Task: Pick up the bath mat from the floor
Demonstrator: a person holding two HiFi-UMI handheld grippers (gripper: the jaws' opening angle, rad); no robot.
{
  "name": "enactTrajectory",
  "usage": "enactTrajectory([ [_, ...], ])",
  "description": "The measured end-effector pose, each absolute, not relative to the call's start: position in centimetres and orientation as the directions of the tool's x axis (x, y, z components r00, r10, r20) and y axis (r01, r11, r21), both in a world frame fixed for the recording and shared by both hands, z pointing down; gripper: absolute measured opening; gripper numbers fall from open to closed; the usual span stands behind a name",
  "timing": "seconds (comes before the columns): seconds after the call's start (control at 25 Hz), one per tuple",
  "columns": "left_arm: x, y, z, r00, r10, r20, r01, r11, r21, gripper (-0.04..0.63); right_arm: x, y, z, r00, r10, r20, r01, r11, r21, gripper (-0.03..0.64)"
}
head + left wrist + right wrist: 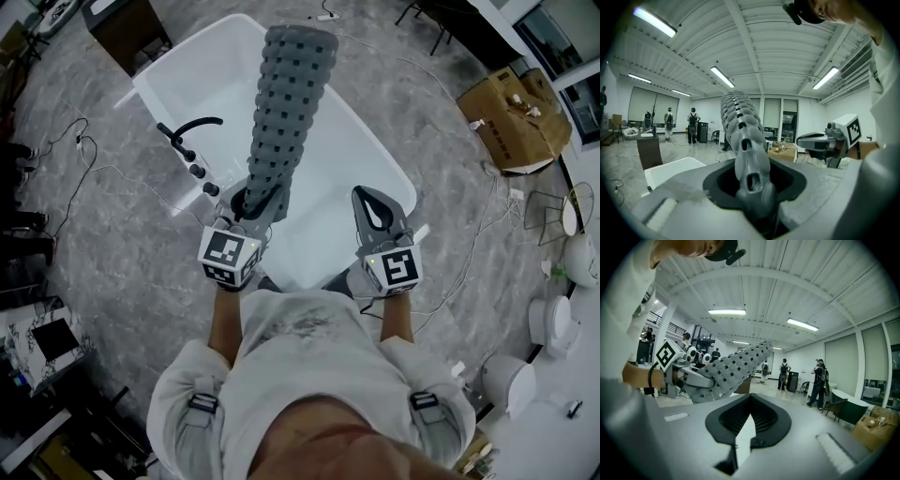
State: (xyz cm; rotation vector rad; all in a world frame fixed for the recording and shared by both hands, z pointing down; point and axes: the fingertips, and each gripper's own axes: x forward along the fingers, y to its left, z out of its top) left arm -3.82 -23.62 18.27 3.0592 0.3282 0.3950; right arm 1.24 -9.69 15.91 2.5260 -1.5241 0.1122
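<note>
The grey bath mat [286, 103] with rows of square holes is off the floor, sticking out stiffly from my left gripper [251, 202] over the white bathtub [178, 66]. That gripper is shut on the mat's near end. In the left gripper view the mat [740, 131] rises from between the jaws of the left gripper [752, 185], and the right gripper [813, 140] shows at the right. My right gripper [380, 211] is level beside the left one; its jaws meet at the tips with nothing in them. In the right gripper view, the right gripper [750, 399] has the mat [736, 364] to its left.
A black faucet [187, 131] stands on the tub's left rim. Cables [84, 150] run over the grey floor. A cardboard box [511, 117] lies at the right, white fixtures [562, 319] at the right edge, and a dark cabinet [127, 28] at the top left. People [818, 376] stand far off.
</note>
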Motion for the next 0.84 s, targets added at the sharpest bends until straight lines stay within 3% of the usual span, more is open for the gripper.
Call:
enactTrajectory([
  [0.84, -4.6, -22.7, 20.1, 0.933, 0.224, 0.282, 0.206, -0.974, 0.094, 0.147, 0.7, -10.5, 16.9, 0.453, -0.870, 0.196, -0.891, -0.435, 0.129, 0.000],
])
